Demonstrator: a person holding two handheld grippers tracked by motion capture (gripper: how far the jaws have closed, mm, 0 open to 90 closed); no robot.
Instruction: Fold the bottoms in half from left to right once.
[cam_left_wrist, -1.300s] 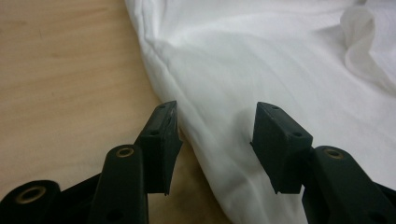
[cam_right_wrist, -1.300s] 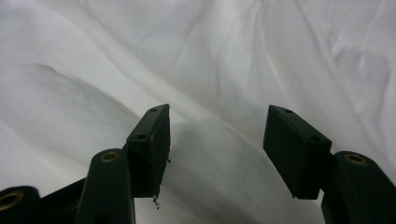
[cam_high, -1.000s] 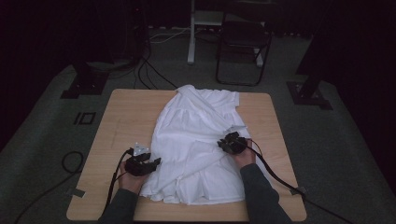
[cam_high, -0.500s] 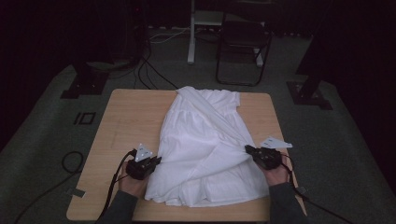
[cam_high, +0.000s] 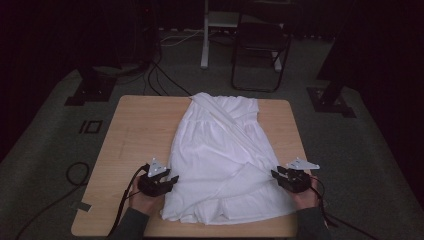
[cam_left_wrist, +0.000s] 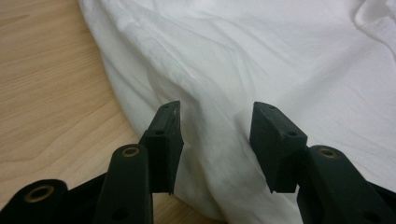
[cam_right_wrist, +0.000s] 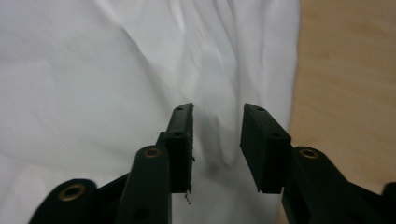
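- White cotton dress (cam_high: 220, 160) lies partly folded mid-bench (cam_high: 130, 130).
- Left claw (cam_left_wrist: 215, 140) and right claw (cam_right_wrist: 215, 144), just opening, stand half-wide, gripping nothing.
- Further folds seem left.

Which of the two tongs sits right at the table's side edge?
The right tongs, beside the white garment at the table's right edge. The left tongs have bare wood outside them.
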